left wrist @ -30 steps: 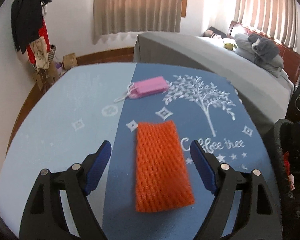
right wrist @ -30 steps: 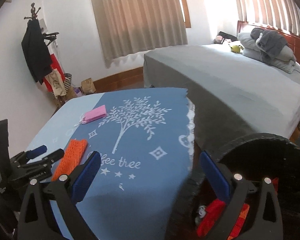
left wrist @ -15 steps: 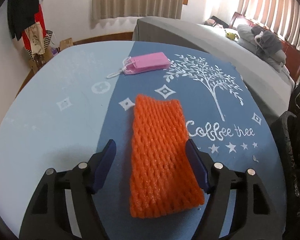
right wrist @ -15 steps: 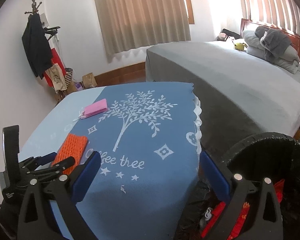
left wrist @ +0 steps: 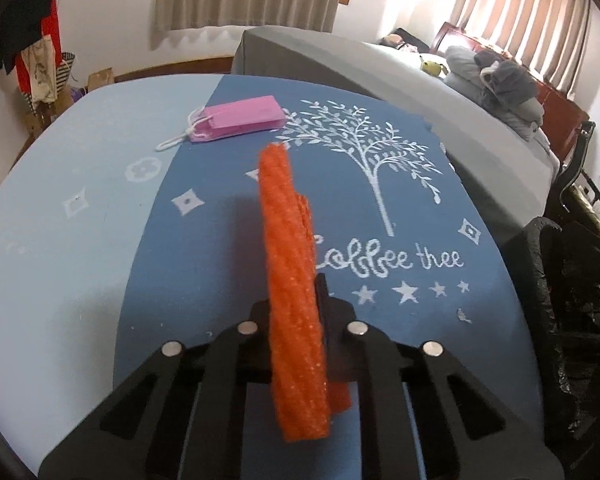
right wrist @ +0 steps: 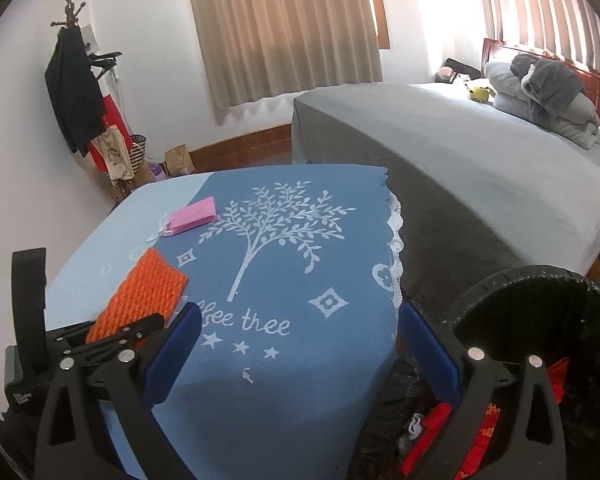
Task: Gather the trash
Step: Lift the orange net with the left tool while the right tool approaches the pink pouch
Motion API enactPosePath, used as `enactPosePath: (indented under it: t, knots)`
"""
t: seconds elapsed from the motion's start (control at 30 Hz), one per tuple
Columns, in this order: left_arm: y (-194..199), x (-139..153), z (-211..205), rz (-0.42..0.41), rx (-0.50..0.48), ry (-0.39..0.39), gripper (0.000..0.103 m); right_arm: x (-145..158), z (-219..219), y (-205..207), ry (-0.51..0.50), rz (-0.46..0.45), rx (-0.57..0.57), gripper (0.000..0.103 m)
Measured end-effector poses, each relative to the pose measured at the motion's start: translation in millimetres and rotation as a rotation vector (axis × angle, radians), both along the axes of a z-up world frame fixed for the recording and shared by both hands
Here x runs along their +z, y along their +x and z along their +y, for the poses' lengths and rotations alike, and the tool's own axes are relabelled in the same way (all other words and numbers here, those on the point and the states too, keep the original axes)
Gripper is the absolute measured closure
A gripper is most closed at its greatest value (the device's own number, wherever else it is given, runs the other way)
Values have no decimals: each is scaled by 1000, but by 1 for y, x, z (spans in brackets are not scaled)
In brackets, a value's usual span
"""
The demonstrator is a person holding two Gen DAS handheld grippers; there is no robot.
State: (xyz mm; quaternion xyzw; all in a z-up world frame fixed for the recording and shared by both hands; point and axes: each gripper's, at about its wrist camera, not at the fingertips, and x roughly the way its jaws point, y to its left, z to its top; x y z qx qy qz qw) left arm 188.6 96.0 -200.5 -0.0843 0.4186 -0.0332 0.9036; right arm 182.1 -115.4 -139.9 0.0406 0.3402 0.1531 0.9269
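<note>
One black-lined trash bin (right wrist: 540,320) stands at the right edge of the table (left wrist: 60,200), its liner bag crinkled over the rim, and down inside it we can see red-orange scraps (right wrist: 480,440) and a small pale piece of litter, too blurred for us to name; the left wrist view shows the same bin (left wrist: 572,320) just beside the blue tablecloth (left wrist: 220,280) printed with a white tree and the words "Coffee thee". We see our left gripper (left wrist: 296,320) closed tight on the orange foam net (left wrist: 288,240), the jaws pressed together with the net folded edge-up between them, so that it stands as a narrow upright strip reaching forward over the cloth; in the right wrist view the same net (right wrist: 144,296) shows its broad face, with its near end in the left gripper (right wrist: 120,332) low over the near left part of the table. Our right gripper (right wrist: 300,356) hangs with its blue-padded fingers (right wrist: 172,352) spread wide and nothing between them, aimed across the table's right edge with one finger over the cloth and the other over the bin's mouth. Farther back on the cloth lies a pink packet (left wrist: 244,118) with a white cord, well apart from the net, and beyond the table stands a bed with a grey cover (right wrist: 460,152)
</note>
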Motion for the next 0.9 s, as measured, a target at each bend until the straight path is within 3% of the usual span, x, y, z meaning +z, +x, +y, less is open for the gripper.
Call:
enactPosePath:
  t: [0.5, 0.9]
  knots:
    - [-12, 40, 18, -65, 71, 32, 93, 8, -1, -3, 3, -20, -4, 6]
    - [-20, 70, 48, -143, 129, 64, 93, 10, 31, 12, -9, -25, 38, 6]
